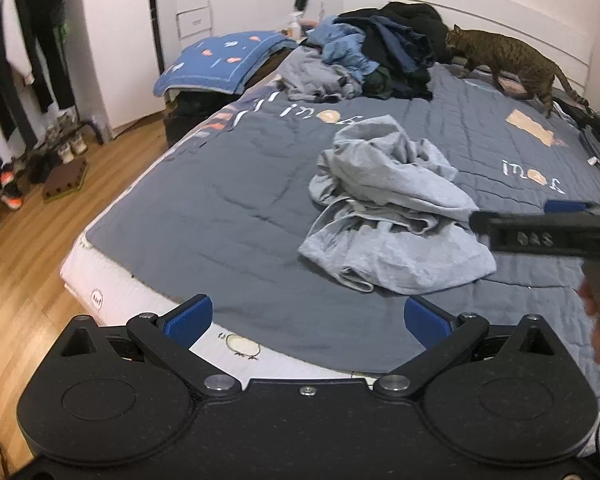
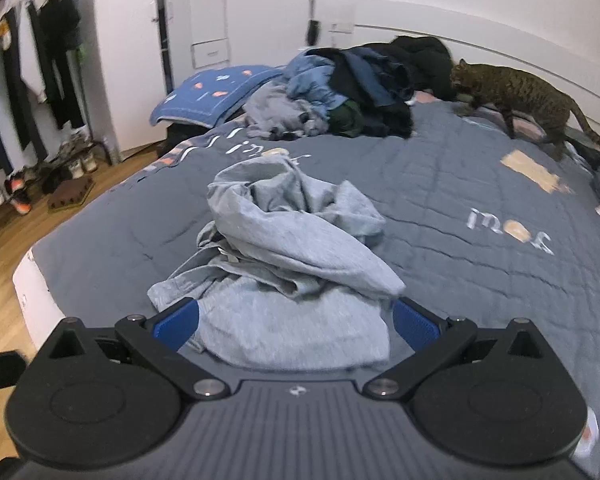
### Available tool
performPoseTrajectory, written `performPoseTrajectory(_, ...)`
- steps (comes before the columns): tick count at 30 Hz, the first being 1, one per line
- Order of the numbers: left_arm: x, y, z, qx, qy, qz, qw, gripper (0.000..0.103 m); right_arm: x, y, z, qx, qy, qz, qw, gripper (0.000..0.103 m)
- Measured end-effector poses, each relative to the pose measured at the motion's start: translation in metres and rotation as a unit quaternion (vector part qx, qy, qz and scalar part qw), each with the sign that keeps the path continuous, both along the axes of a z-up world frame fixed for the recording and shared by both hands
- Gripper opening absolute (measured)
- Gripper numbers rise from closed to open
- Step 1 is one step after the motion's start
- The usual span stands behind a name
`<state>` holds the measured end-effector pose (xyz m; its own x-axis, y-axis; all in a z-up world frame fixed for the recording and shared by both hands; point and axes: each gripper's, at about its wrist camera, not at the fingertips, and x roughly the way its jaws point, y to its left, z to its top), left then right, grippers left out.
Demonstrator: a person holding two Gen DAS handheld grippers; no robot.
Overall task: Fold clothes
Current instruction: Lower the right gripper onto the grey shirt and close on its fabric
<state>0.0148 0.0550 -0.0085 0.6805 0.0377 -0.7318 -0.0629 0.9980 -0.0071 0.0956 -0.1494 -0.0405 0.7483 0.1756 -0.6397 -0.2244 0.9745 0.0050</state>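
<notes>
A crumpled light grey garment (image 1: 392, 208) lies in a heap on the grey-blue quilt (image 1: 204, 216) of the bed, near the middle of the mattress and well apart from the larger pile of clothes (image 1: 376, 56) at the head end.

The left claw (image 1: 308, 322) is spread wide, its blue pads (image 1: 189, 319) empty, and it hovers over the foot edge of the bed, short of the garment.

The right claw (image 2: 294, 322) is also spread wide. Its blue pads (image 2: 414, 326) sit on either side of the near edge of the grey garment (image 2: 292, 264); contact cannot be determined. In the left wrist view, the right claw's body enters from the right, just beside the garment.

A tabby cat (image 1: 508, 60) stands at the head end, beside the clothes pile. A blue pillow (image 1: 224, 60) lies at the far left corner. A clothes rack (image 1: 16, 52) stands on the wooden floor (image 1: 24, 280).
</notes>
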Motion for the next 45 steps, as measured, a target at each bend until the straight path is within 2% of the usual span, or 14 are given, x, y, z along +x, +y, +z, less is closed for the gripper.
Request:
performPoseTrajectory(9,0.005,0.022,-0.016,-0.022,0.018,0.022,0.9993,0.103,0.072,0.032,-0.035,-0.046,-0.017,0.054,0.997,0.102)
performPoseTrajectory(15,0.009,0.031,-0.022,-0.040,0.027,0.024,0.9985,0.103,0.104,0.053,-0.061,-0.071,-0.026,0.088,0.993,0.102)
performPoseTrajectory(21,0.020,0.031,-0.018,-0.027,0.021,0.020,0.9992,0.103,0.120,0.068,-0.069,-0.083,-0.043,0.107,0.990,0.101)
performPoseTrajectory(22,0.021,0.030,-0.016,-0.024,0.017,0.017,0.9994,0.103,0.123,0.070,-0.071,-0.087,-0.047,0.107,0.989,0.097)
performPoseTrajectory(24,0.023,0.029,-0.014,-0.019,0.013,0.017,0.9996,0.103,0.129,0.071,-0.073,-0.088,-0.047,0.105,0.989,0.080)
performPoseTrajectory(26,0.024,0.030,-0.014,-0.023,0.012,0.014,0.9996,0.103,0.134,0.067,-0.073,-0.066,-0.032,0.110,0.991,0.045)
performPoseTrajectory(29,0.026,0.031,-0.018,-0.025,0.018,0.016,0.9994,0.103,0.134,0.056,-0.066,-0.030,-0.021,0.106,0.994,0.024)
performPoseTrajectory(36,0.022,0.022,-0.013,-0.011,0.007,0.008,0.9999,0.103,0.120,0.020,-0.027,0.022,-0.035,0.067,0.997,0.000)
performPoseTrajectory(40,0.019,0.013,-0.010,-0.003,0.003,0.000,1.0000,0.103,0.112,-0.013,-0.004,0.046,-0.049,0.033,0.997,0.000)
performPoseTrajectory(42,0.017,0.008,-0.008,0.001,0.002,-0.004,1.0000,0.103,0.109,-0.019,-0.003,0.039,-0.043,0.046,0.997,0.000)
performPoseTrajectory(45,0.015,0.003,-0.007,0.002,-0.001,-0.011,0.9999,0.103,0.101,-0.015,-0.010,0.031,-0.035,0.081,0.996,0.006)
